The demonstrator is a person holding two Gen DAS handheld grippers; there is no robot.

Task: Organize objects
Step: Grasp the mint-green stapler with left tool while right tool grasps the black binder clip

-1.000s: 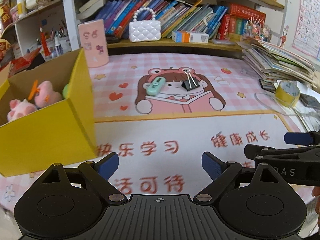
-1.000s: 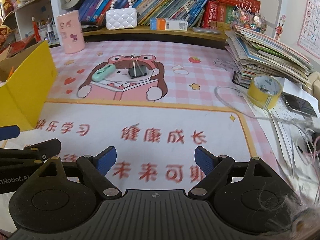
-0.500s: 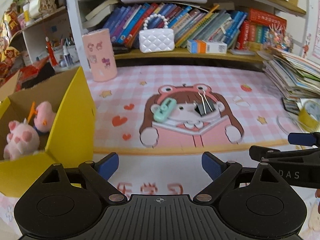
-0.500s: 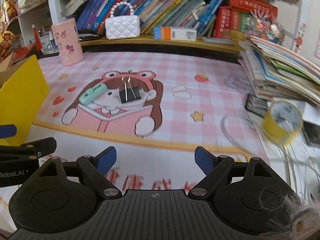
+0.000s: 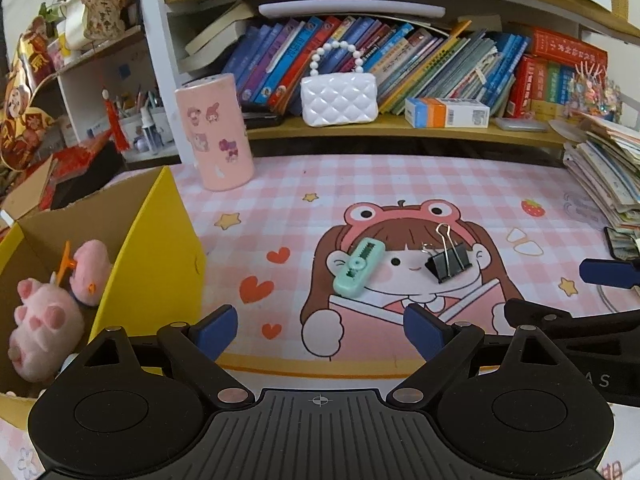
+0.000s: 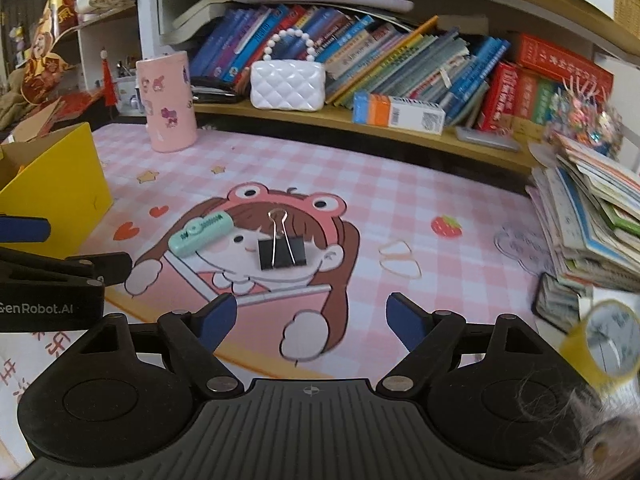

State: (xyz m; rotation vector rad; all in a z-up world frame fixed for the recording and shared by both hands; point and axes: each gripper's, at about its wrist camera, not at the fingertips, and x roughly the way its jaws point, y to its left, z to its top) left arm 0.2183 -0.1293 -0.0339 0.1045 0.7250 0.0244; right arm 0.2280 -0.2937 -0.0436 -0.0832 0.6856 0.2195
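Observation:
A mint green correction tape (image 5: 359, 267) and a black binder clip (image 5: 447, 262) lie side by side on the cartoon girl of the pink desk mat (image 5: 400, 184). Both also show in the right wrist view, the tape (image 6: 201, 233) and the clip (image 6: 281, 251). My left gripper (image 5: 320, 330) is open and empty, short of the tape. My right gripper (image 6: 310, 318) is open and empty, short of the clip. A yellow cardboard box (image 5: 148, 256) at the left holds pink plush toys (image 5: 48, 312).
A pink sticker-covered cylinder (image 5: 215, 132) stands at the back left. A white quilted purse (image 5: 339, 98) and books sit on the low shelf. A stack of books (image 6: 592, 216) and a yellow tape roll (image 6: 600, 340) are on the right.
Both grippers have moved forward over the mat toward the tape and clip, which now sit much closer. The jaws stayed open.

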